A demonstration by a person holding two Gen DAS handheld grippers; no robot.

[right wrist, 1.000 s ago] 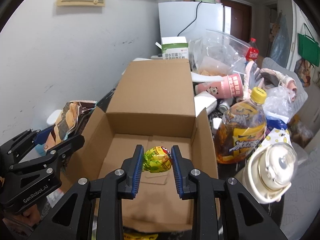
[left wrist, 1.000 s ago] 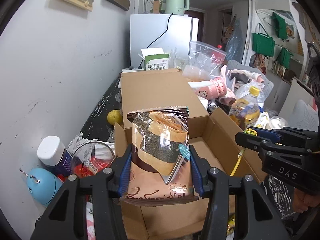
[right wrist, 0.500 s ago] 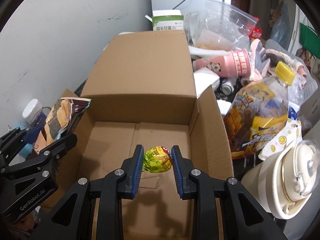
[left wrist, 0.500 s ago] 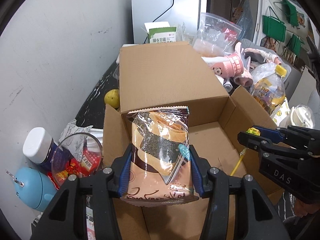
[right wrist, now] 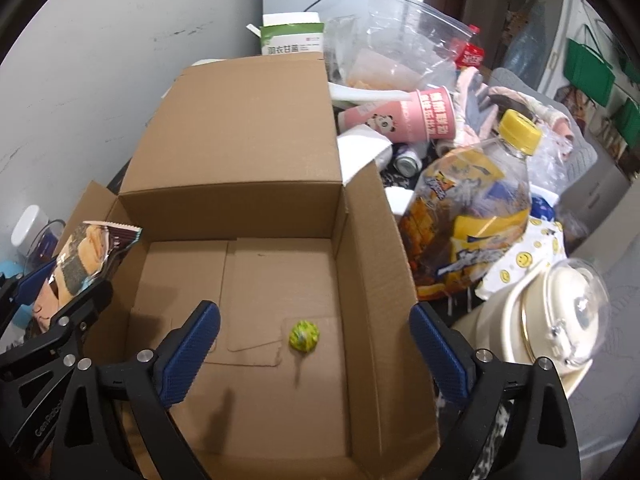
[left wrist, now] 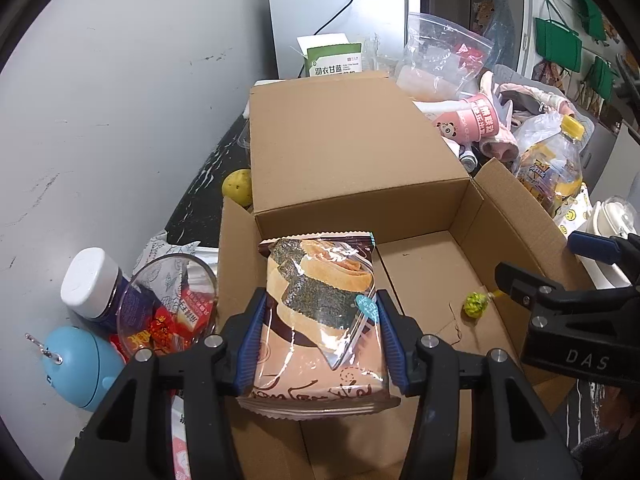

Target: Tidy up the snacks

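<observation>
An open cardboard box stands in front of both grippers. My left gripper is shut on a seaweed cracker packet and holds it upright over the box's left near corner. My right gripper hangs over the box's right side with its jaws opening wide, the pads touching nothing. A small green-yellow wrapped candy lies loose on the box floor below them.
Right of the box stand a yellow-capped drink bottle, a cream lidded pot and a pink paper cup. To its left are a glass bowl of sweets, a white-capped jar, a blue egg-shaped gadget and a yellow fruit.
My right gripper has let go of the candy, which dropped to the box floor. Both grippers sank and tilted down toward the box. The left still holds the packet.
</observation>
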